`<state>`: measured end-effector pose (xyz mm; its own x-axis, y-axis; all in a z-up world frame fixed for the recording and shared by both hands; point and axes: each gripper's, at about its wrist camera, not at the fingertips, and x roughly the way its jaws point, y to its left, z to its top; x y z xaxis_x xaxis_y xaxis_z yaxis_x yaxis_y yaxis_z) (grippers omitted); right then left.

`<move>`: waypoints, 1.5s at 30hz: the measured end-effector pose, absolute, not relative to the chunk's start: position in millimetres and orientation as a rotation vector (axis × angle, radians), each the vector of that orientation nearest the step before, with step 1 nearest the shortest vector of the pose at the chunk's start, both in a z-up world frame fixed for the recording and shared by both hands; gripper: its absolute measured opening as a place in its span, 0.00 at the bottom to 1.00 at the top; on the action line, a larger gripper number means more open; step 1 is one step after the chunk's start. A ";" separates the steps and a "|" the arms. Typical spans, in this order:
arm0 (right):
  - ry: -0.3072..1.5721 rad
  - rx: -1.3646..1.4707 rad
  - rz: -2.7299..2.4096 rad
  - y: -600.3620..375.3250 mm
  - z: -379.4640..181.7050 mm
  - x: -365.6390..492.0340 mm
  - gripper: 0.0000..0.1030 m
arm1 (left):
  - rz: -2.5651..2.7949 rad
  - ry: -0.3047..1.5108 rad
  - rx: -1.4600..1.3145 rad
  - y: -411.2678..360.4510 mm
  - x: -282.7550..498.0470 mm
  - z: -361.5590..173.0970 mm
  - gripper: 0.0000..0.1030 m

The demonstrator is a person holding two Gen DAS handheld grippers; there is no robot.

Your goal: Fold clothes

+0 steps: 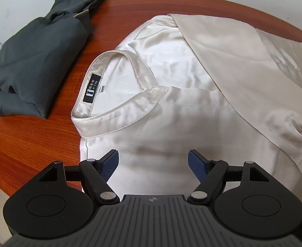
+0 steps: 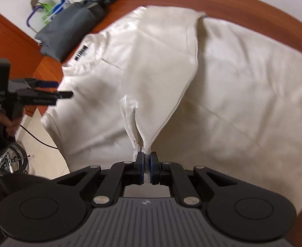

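**White shirt half-folded, right gripper pinching its cuff**

Left wrist view: the left gripper hangs over the near part of a white shirt, its blue-padded jaws spread wide with nothing between them. The shirt lies flat on a reddish wooden table, buttoned at the neck, the collar toward the left with a black label inside it. One sleeve is laid slantwise across the chest, from the far shoulder down to the right. Just left of the shirt, and apart from it, a folded grey garment rests on the table, its far end reaching past the table's edge.

Right wrist view: the right gripper has its jaws closed tight on a bunched bit of white cloth, the cuff of a sleeve, which rises from the shirt toward the pads. The picture is blurred. At the left, a hand holds the left gripper over the shirt's edge, near the collar. The grey garment lies beyond, at the table's far side.
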<state>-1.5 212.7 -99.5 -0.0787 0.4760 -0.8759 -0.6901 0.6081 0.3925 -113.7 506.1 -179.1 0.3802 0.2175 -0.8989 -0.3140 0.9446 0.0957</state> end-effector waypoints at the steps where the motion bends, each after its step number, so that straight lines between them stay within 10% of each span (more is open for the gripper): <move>1: 1.346 -0.206 0.964 206.2 -101.3 -4.4 0.06 | 0.340 1.131 -0.090 504.3 -112.3 -179.1 0.74; 24: 1.455 -0.167 0.795 110.4 -127.0 -32.9 0.06 | 0.339 1.144 -0.014 498.5 -88.7 -179.8 0.74; 31: 1.407 -0.180 0.759 103.8 -121.9 -28.5 0.40 | 0.349 1.112 0.005 506.7 -75.0 -171.2 0.74; 45: 1.317 -0.204 0.692 95.8 -115.0 -18.6 0.52 | 0.297 1.037 0.070 536.6 -21.9 -141.9 0.74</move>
<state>-18.6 95.8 -115.0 0.0859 0.3488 -0.9332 -0.5703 0.7853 0.2410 -21.9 536.6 -141.9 0.4729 0.2756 -0.8369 -0.2101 0.9577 0.1967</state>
